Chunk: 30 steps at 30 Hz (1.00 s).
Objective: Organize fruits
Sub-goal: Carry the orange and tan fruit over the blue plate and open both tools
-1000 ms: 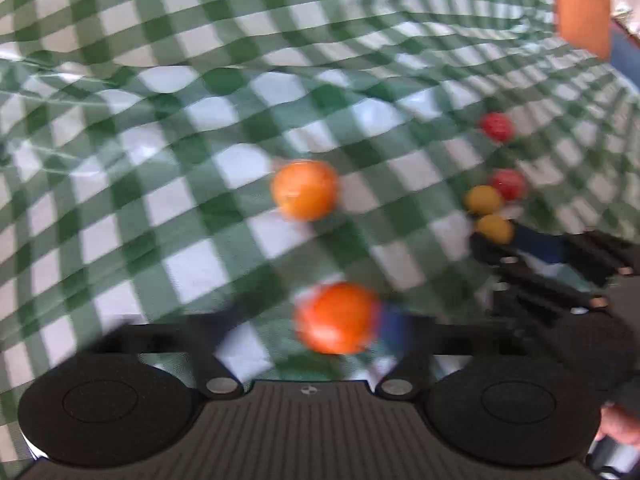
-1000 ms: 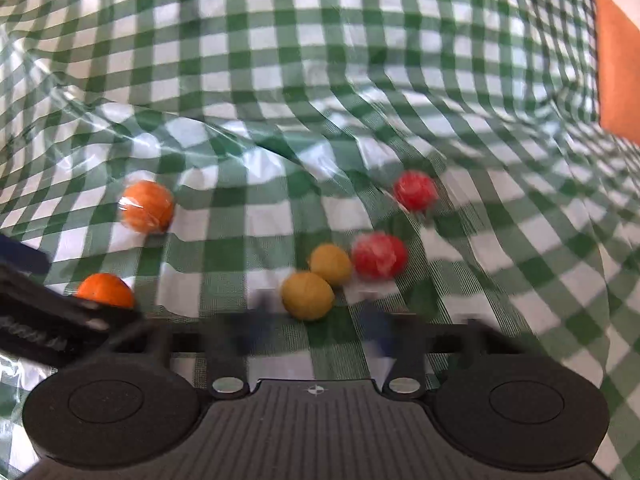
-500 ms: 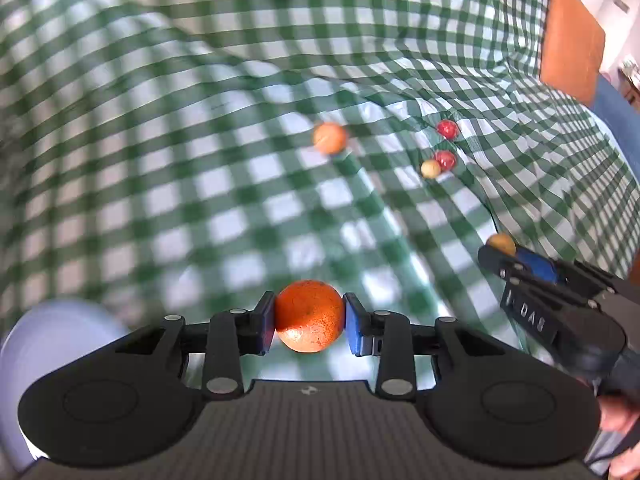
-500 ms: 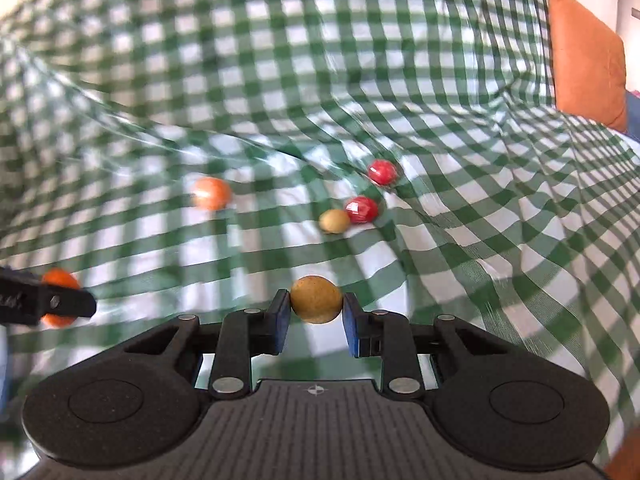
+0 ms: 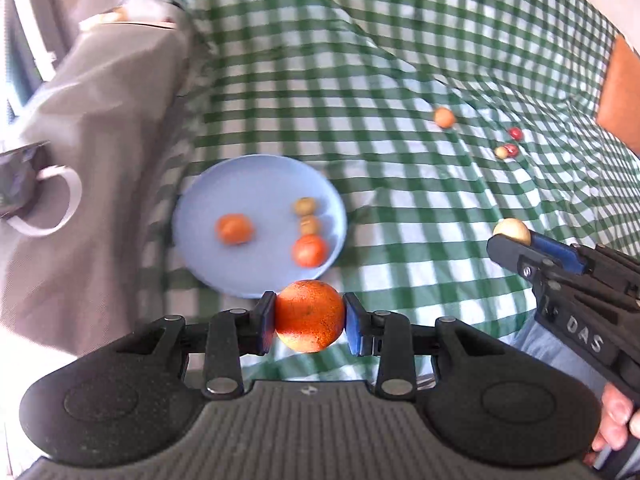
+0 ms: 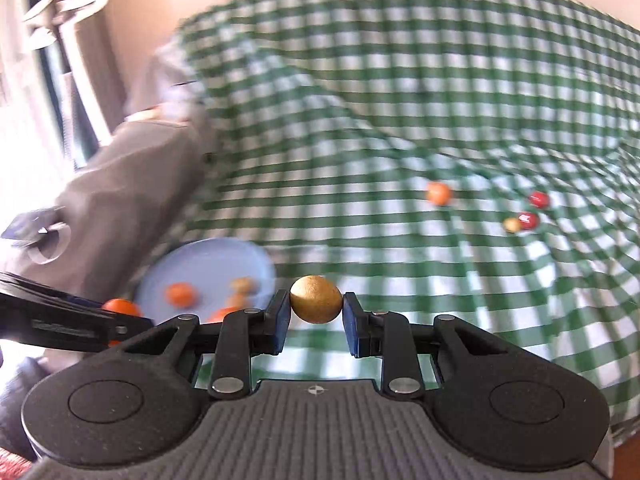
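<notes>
Since the earlier frames both tools have swung away from the loose fruit, and a blue plate (image 5: 200, 216) has come into view. The left tool (image 5: 309, 322) is clamped on an orange fruit (image 5: 309, 320), its pads pressing both sides; the right tool (image 6: 316, 314) is closed nearly tight on a small yellow-brown fruit (image 6: 316, 299). Step in hand, as judged: carrying two fruits to the plate. The next move calls for bringing each tool over a bare part of the plate, lowering it, then parting the pads so that the fruit settles without rolling into its neighbours. The plate lies on a green-checked cloth (image 5: 360, 80) and already holds two orange fruits and two small brownish ones. One orange fruit (image 5: 444, 117), two red fruits (image 6: 539, 199) and one pale yellow fruit (image 6: 511, 224) lie on the cloth, well apart from the plate. The held orange fruit is round, with speckled, faintly pitted skin; the yellow-brown one is smooth and matt
</notes>
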Motion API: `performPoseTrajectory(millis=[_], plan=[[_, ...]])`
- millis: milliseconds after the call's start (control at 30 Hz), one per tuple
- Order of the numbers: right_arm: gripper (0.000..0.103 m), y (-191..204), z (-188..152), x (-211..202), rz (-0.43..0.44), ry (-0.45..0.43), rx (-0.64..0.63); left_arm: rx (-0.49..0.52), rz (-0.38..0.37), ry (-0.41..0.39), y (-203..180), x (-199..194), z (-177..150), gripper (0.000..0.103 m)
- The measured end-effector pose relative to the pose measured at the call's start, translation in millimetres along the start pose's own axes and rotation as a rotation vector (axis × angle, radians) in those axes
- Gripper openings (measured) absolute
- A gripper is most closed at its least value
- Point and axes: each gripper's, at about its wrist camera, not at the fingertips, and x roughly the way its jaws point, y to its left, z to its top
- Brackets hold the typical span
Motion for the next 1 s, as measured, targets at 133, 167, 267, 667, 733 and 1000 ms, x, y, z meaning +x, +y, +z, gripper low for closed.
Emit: performPoseTrajectory(millis=[133,167,267,667,733,1000], plan=[[0.029,42,-6,-19,0.051,0.0,-0.075,-0.032,0.0,-0.043,21,-22,-17,0.039],[0.029,51,-8,-22,0.054,0.0,-0.1,-0.037,-0.004,-0.053,24,-25,-20,0.039],[0.029,70,-15,-30,0.053,0.0,-0.16,-0.049,-0.017,-0.081,29,-33,-26,0.039],[0.029,91,-16,-47,0.013,-0.029,-0.22,-0.094,-0.048,-0.131,42,-47,-35,0.039],[0.029,92,-16,-47,0.013,-0.03,-0.226,-0.099,-0.049,-0.132,43,-47,-35,0.039],[0.029,90,-18,-45,0.011,-0.018,-0.232,-0.106,-0.049,-0.13,46,-45,-34,0.039]])
